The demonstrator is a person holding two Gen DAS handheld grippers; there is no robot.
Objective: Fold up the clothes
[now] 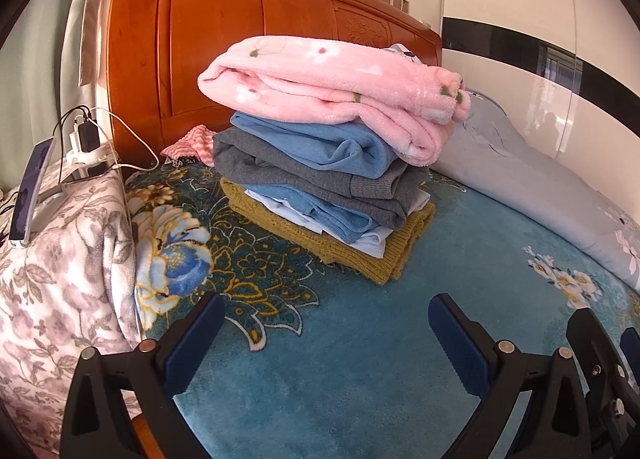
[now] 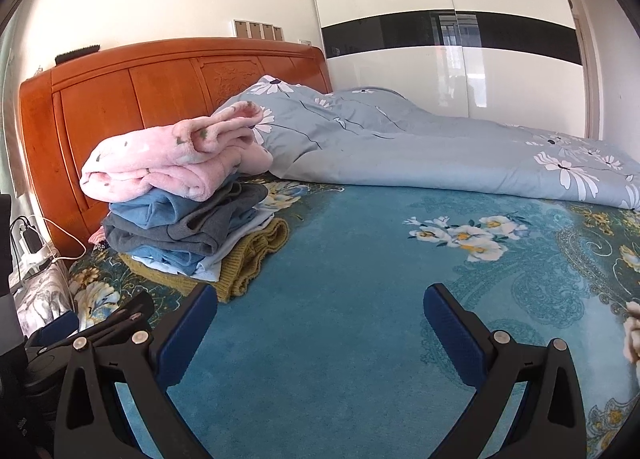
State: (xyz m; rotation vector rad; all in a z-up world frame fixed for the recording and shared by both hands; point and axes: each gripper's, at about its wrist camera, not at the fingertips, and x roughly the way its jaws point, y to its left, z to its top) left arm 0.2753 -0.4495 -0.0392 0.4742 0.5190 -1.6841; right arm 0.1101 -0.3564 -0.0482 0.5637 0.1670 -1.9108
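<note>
Bed (image 2: 340, 339): teal floral cover, bare in front of me. Grey quilt (image 2: 420, 147) lies bunched along the far side, against the headboard (image 1: 240, 39).

Stack (image 1: 320, 179): folded clothes piled near the headboard, well apart from both my tools. Pink fleece (image 1: 328, 87) on top, overhanging; blue and grey pieces under it; mustard knit (image 1: 340, 251) at the bottom. Edges are uneven, and the fleece leans toward the quilt.

Striped cloth (image 1: 190, 145): crumpled, unfolded, behind the stack beside the headboard. In my judgement, the next piece to fold.

Left gripper (image 1: 326, 319): fingers wide, holding nothing, low over the cover. Right gripper (image 2: 320, 311): likewise wide and empty.

Recommendation: reach round the stack, not over it; pinch the striped cloth at two corners, and spread it flat on the bare cover before creasing.
</note>
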